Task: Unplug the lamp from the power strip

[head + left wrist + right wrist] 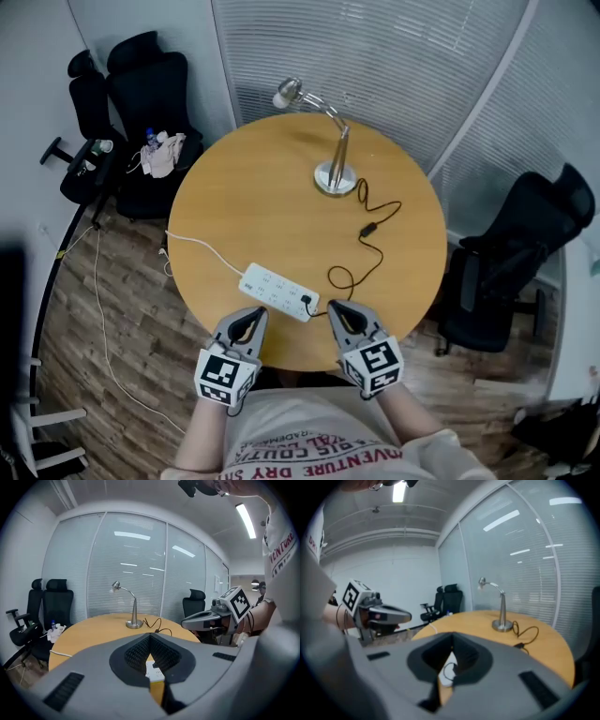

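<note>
Near the power strip (277, 291) hover left gripper (256, 313), right gripper (335, 307), jaws closed; lamp (336, 176) beyond.

Red capitals are printed on the white shirt (323, 448); in the head view they are seen upside down, and "VENTURE DRY" can be read, while a smaller line beside it is too small to be made out. In the left gripper view "VENTURE" is seen again on that shirt. Black-and-white square markers, without letters, are borne by the left cube (225, 377) and the right cube (373, 361)
</note>
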A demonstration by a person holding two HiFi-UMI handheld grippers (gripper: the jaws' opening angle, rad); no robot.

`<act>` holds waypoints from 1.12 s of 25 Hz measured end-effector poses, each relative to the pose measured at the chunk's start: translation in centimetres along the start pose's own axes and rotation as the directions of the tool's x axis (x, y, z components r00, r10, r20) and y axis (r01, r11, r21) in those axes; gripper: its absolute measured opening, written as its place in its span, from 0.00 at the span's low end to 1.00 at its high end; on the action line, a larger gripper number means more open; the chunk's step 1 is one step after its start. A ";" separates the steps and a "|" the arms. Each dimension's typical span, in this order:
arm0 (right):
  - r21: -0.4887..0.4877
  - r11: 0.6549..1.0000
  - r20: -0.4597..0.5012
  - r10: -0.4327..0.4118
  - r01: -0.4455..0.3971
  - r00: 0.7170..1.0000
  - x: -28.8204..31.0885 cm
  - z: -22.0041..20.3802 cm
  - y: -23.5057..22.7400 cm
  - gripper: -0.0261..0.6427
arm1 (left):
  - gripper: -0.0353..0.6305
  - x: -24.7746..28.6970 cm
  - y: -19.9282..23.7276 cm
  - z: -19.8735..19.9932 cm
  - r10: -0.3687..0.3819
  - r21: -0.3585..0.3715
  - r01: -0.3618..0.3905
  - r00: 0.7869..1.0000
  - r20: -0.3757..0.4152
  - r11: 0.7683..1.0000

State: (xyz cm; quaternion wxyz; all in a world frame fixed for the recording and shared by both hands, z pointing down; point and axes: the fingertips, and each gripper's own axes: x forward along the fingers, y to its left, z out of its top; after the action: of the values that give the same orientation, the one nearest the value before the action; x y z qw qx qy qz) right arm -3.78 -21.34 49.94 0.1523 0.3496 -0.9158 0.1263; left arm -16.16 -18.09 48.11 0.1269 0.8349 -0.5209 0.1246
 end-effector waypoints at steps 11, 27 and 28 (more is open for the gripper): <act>0.143 0.969 -0.109 -0.189 0.203 0.976 3.6 -2.9 0.4 0.08 | 0.09 5.8 2.8 -7.4 -0.272 0.026 0.284 0.936 -0.223 0.958; 0.160 0.944 -0.270 -0.239 0.288 0.933 6.5 -7.3 1.0 0.14 | 0.09 12.8 2.6 -17.8 -0.365 0.026 0.442 0.772 -0.521 0.897; 0.163 0.948 -0.290 -0.218 0.273 0.932 6.8 -7.8 1.2 0.25 | 0.09 12.8 2.6 -18.1 -0.368 0.017 0.441 0.770 -0.522 0.898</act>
State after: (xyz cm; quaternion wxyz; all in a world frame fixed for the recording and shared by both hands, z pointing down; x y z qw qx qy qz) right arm -7.92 -21.97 59.49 0.2536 0.4549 -0.8181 0.2438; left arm -14.37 -23.77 69.60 0.2245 0.8716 -0.2669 0.3445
